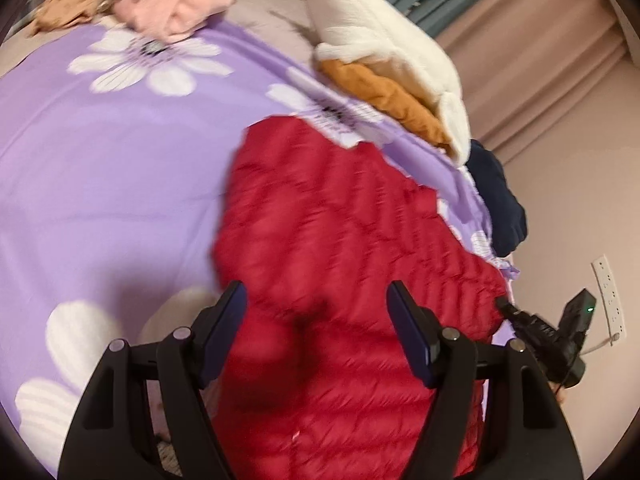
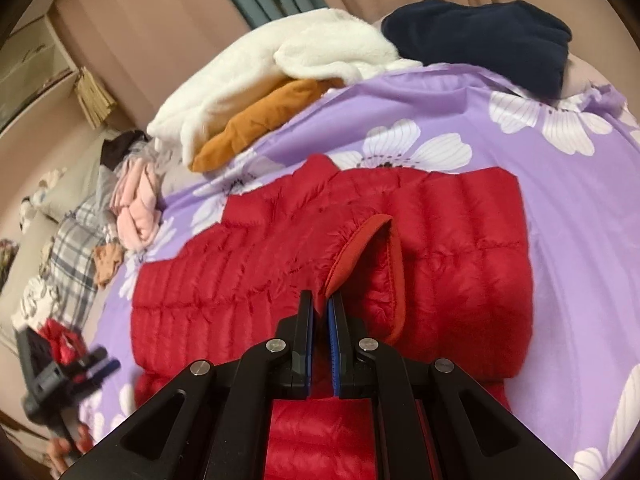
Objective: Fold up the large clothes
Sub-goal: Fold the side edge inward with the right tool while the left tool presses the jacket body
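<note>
My right claw [image 2: 320, 304] was clamped shut on the cuff [image 2: 362, 240] of the red puffer jacket [image 2: 256, 280], the sleeve lifted over the body of the jacket. The jacket lay spread on the bed's purple flowered sheet [image 2: 560, 216]. My left claw [image 1: 316, 312] hovered above the jacket's red quilting, its jaws wide apart and holding nothing. Beyond the collar sat a white fleece [image 2: 248, 80] over an orange garment [image 2: 260, 128], and a navy one [image 2: 488, 36] beside them.
</note>
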